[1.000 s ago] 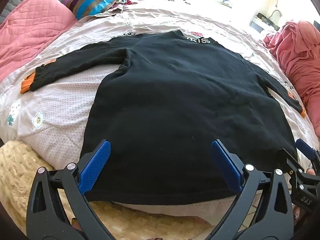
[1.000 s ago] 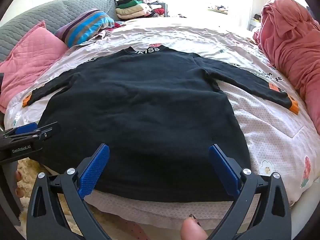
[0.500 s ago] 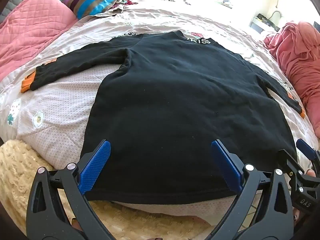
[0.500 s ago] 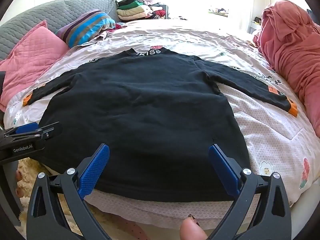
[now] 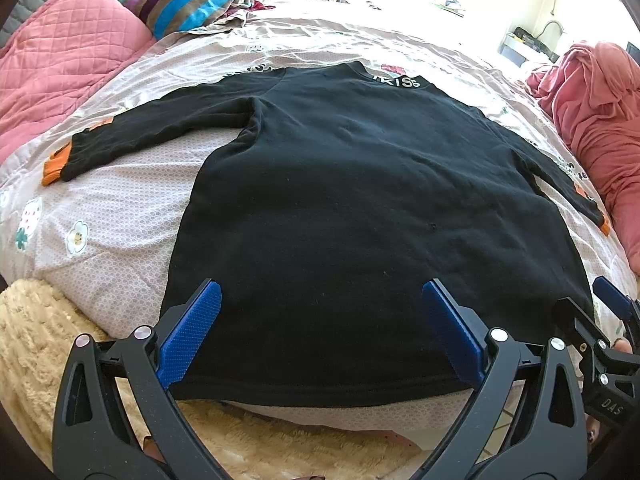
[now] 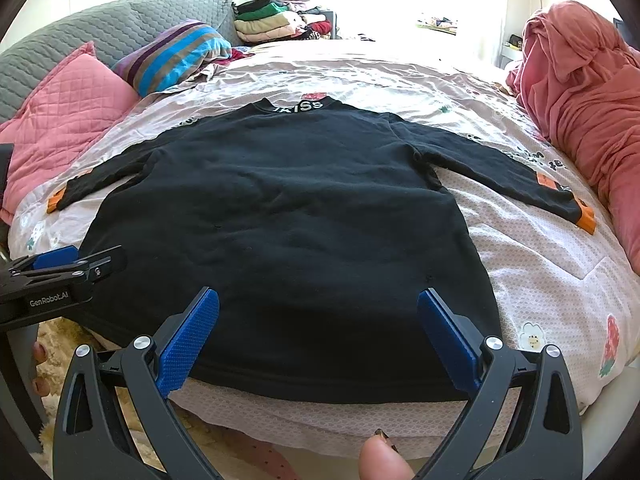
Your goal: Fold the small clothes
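A black long-sleeved sweater [image 5: 352,200] with orange cuffs lies flat on the bed, collar away from me, both sleeves spread out; it also shows in the right wrist view [image 6: 288,216]. My left gripper [image 5: 320,320] is open and empty, hovering over the hem near the left side. My right gripper [image 6: 318,324] is open and empty over the hem near the right side. Each gripper shows at the edge of the other's view: the right one [image 5: 608,336] and the left one [image 6: 60,268].
The bed sheet [image 6: 540,264] is pale with flower prints. Pink pillow [image 5: 64,60] and striped pillow [image 5: 192,0] lie at the left, a pink blanket heap [image 6: 580,92] at the right, stacked clothes [image 6: 272,20] behind. A fluffy cream rug [image 5: 36,340] lies below the bed edge.
Both grippers have drifted slightly; the sweater has not moved and both stay open.
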`<state>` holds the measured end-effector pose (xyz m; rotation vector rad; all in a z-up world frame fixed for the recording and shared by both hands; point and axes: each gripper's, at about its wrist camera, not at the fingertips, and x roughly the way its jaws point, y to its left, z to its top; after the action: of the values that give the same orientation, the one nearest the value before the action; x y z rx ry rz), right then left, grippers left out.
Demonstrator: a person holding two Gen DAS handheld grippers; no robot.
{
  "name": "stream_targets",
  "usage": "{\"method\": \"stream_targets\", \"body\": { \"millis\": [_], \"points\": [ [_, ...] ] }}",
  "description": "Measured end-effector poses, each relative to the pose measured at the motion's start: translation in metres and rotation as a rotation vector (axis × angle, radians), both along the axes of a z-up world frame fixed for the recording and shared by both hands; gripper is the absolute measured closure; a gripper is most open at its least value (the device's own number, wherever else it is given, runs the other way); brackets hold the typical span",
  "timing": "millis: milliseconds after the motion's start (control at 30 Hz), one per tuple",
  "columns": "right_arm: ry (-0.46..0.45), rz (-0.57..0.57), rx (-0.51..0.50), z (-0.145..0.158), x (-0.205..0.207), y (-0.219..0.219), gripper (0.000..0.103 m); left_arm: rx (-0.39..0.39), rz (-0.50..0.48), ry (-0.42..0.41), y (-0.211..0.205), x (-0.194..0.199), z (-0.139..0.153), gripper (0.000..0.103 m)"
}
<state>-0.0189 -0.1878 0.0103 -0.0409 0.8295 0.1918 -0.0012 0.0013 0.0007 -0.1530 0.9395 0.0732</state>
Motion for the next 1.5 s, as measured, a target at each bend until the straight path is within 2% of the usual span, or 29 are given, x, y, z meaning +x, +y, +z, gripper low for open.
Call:
{"method": "stream_targets", "body": {
  "millis": [1500],
  "points": [
    [-0.010,-0.002,0.014,0.0005,0.0042,-0.0012,0.004,0.007,-0.008,0.007,-0.0019,0.0051,-0.0006,0.009]
  ]
}}
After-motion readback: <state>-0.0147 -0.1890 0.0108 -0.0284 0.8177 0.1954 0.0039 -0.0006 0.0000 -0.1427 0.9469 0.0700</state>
